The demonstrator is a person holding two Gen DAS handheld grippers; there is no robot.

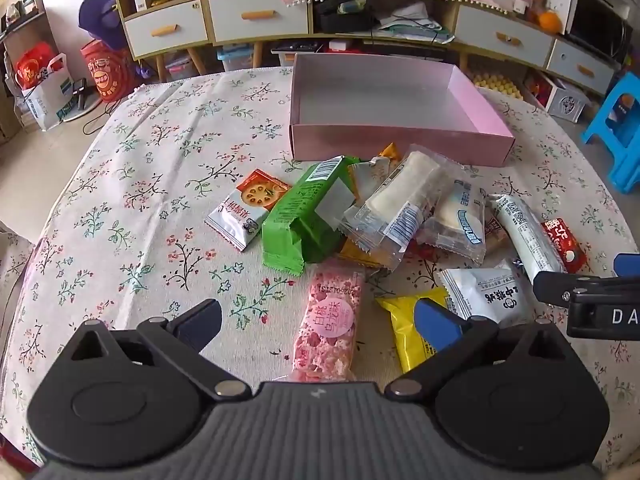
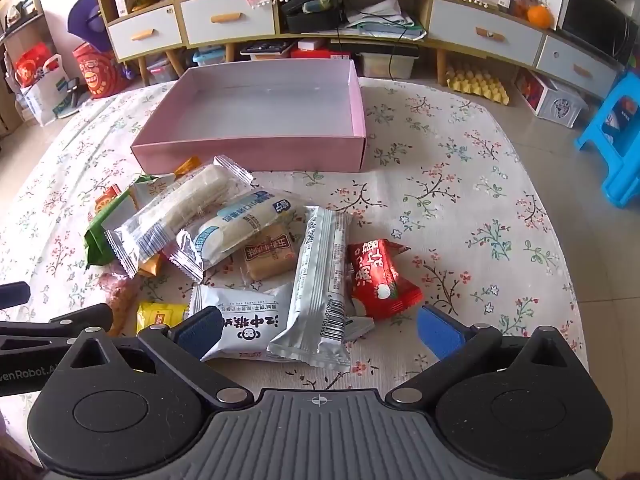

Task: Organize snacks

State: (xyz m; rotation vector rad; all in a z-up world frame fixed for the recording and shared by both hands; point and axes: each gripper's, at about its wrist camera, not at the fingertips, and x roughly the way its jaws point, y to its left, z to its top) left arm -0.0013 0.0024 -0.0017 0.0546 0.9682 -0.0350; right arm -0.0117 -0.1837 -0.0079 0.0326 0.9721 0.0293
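Note:
A heap of wrapped snacks lies on the flowered tablecloth in front of an empty pink box [image 1: 400, 142] [image 2: 256, 148]. My left gripper [image 1: 320, 320] hangs open above the near end of a pink speckled bar [image 1: 330, 320], with a yellow packet [image 1: 404, 320] by its right finger. A green packet [image 1: 308, 216] and a red-and-white biscuit packet [image 1: 250, 208] lie further out. My right gripper [image 2: 320, 332] is open over a long silver bar [image 2: 320, 280] and a white packet [image 2: 248, 320]. A red packet [image 2: 380, 276] lies just right of the silver bar.
The tablecloth [image 2: 460, 184] covers a round table. Behind it stands a low cabinet with white drawers [image 1: 256, 16]. A blue stool [image 2: 612, 136] is at the right, and red bags [image 1: 104, 68] sit on the floor at the left. The right gripper's side shows at the edge [image 1: 592, 292].

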